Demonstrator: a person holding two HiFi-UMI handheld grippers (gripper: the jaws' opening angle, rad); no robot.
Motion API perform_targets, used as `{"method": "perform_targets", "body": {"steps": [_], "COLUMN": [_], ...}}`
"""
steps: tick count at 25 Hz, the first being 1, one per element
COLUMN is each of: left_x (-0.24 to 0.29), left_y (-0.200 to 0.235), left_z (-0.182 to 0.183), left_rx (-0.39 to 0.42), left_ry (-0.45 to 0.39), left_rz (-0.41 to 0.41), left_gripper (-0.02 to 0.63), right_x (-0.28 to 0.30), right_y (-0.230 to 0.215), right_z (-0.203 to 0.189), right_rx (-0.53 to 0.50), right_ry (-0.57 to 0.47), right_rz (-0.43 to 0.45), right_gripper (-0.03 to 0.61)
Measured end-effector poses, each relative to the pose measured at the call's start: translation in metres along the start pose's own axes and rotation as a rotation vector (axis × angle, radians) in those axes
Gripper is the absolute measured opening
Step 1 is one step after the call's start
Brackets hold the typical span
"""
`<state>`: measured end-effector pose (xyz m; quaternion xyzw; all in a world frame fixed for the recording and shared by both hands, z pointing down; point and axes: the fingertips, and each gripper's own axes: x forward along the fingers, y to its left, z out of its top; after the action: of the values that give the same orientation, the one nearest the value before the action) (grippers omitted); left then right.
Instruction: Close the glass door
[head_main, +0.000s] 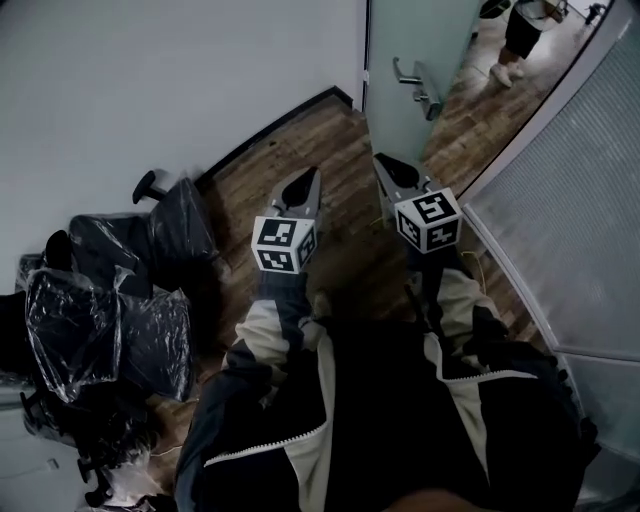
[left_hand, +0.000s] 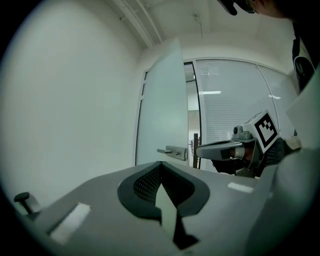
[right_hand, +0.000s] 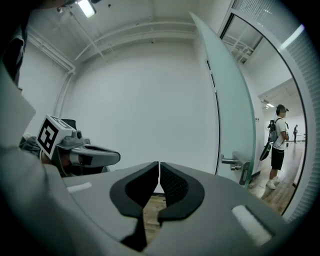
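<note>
The frosted glass door (head_main: 410, 60) stands open ahead of me, swung into the room, with a metal lever handle (head_main: 417, 88) on its near face. Both grippers are held side by side, pointing at it, short of touching it. My left gripper (head_main: 303, 180) is shut and holds nothing. My right gripper (head_main: 388, 163) is also shut and empty, and is the closer one to the door's edge. In the left gripper view the door (left_hand: 162, 110) and handle (left_hand: 172, 150) lie straight ahead. In the right gripper view the door (right_hand: 227, 100) and handle (right_hand: 235, 162) sit to the right.
Office chairs wrapped in plastic (head_main: 110, 300) crowd the left by the white wall (head_main: 150, 80). A frosted glass partition (head_main: 570, 220) runs along the right. A person (right_hand: 277, 145) stands in the corridor beyond the doorway. Wood floor (head_main: 345, 250) lies below the grippers.
</note>
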<state>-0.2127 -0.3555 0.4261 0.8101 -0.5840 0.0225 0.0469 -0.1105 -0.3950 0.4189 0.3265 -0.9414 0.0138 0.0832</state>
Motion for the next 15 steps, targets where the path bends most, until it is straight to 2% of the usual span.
{"method": "perform_targets", "body": {"steps": [4, 8, 12, 15], "left_x": [0.031, 0.056, 0.089, 0.111], "left_y": [0.032, 0.049, 0.037, 0.028], "left_z": [0.012, 0.002, -0.001, 0.004], "left_rx": [0.024, 0.017, 0.008, 0.015], "left_ry": [-0.005, 0.018, 0.028, 0.025], "left_rz": [-0.099, -0.166, -0.254, -0.287], "left_gripper": [0.006, 0.005, 0.005, 0.005], "right_x": [0.04, 0.063, 0.053, 0.049], "right_y": [-0.014, -0.027, -0.061, -0.083], "right_z": [0.016, 0.011, 0.006, 0.008], "right_rx": [0.011, 0.011, 0.029, 0.033], "right_ry": [-0.016, 0.007, 0.018, 0.011], "right_rz": [-0.09, -0.146, -0.242, -0.275], "right_gripper": [0.017, 0.017, 0.017, 0.017]}}
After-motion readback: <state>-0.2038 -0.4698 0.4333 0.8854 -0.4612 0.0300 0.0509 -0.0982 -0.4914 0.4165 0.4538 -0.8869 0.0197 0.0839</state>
